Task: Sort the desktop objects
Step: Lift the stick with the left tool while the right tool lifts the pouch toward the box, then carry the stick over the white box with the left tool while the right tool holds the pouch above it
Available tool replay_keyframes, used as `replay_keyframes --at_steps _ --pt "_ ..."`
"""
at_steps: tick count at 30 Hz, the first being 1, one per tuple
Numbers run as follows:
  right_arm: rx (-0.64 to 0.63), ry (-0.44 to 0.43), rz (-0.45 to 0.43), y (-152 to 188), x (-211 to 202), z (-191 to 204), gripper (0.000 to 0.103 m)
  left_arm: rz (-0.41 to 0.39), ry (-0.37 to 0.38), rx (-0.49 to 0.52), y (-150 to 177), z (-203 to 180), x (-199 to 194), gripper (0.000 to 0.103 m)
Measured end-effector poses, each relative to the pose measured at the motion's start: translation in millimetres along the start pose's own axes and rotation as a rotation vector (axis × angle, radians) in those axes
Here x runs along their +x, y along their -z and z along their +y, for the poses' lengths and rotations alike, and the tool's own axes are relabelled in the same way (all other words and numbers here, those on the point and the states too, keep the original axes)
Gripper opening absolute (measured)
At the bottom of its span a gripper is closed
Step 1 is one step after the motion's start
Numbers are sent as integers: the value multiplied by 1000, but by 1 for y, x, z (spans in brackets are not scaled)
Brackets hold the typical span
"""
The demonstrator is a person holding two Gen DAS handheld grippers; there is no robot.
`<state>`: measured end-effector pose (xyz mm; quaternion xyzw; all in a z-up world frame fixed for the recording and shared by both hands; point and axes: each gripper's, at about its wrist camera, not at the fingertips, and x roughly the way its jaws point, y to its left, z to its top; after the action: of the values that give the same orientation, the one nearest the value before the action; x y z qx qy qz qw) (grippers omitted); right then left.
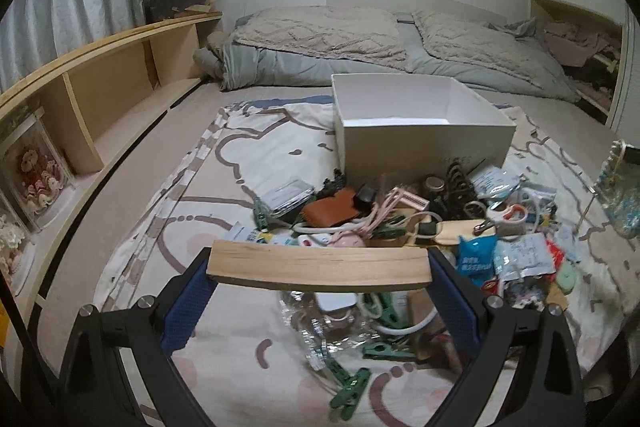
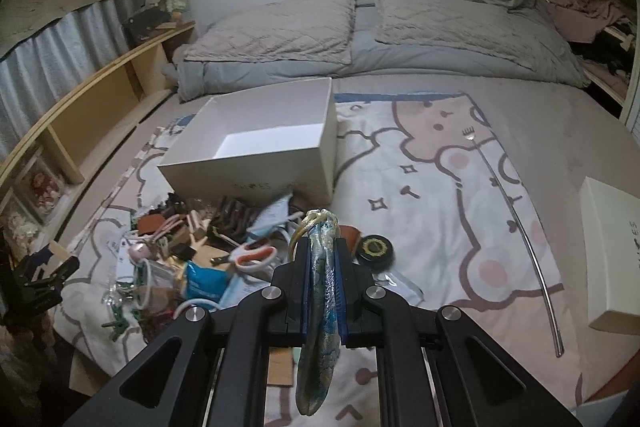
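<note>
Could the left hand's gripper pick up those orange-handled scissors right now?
Probably not yet. The left gripper is already clamped across a flat wooden block, so its fingers are occupied. The orange-handled scissors lie exposed atop the clutter pile, otherwise unobstructed.

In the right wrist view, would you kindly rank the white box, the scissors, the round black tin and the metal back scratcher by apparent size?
1. White box
2. Back scratcher, long but very thin
3. Scissors
4. Round black tin, nearly like the scissors, so unsure
</note>
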<state>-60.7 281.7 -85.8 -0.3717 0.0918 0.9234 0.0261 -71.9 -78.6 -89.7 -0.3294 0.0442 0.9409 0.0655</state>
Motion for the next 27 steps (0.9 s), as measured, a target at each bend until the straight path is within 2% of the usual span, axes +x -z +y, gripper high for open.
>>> replay_keyframes --at_steps 6,16,27 --pt "0 -14 -20 -10 -2 15 11 -50 5 53 -19 -20 -10 100" --pt "-23 -43 -90 -35 -14 39 11 -125 25 44 -62 -45 -14 100" --pt "-28 -139 -202 -85 -30 66 11 -178 31 -5 -122 -55 1 100"
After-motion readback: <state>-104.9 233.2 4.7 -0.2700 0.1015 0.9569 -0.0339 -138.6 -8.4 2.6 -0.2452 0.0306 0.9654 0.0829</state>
